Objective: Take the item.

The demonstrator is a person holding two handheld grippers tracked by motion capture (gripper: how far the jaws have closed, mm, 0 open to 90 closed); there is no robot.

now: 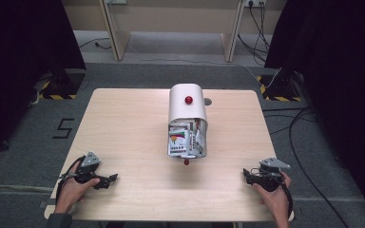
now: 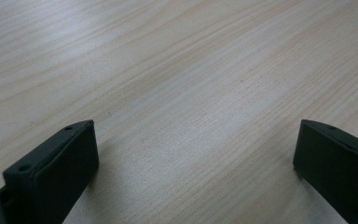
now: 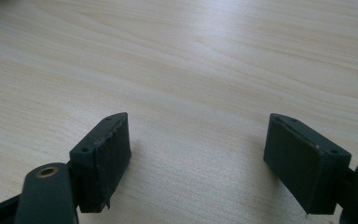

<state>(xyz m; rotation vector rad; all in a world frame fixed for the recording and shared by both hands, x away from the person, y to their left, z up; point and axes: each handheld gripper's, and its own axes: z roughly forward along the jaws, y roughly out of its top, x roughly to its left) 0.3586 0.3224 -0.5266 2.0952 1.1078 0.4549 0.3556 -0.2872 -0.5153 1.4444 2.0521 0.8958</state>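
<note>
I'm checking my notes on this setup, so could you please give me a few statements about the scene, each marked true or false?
1. The white box with the rounded top stands near the middle of the table. True.
2. The left tool is shut on the box. False: its jaws are apart over bare wood, well away from the box.
3. A red knob sits on the box's rounded top. True.
4. The right tool holds a red ball. False: it is open and empty.
5. The box's near end is closed. False: it is open and shows packed items.
</note>
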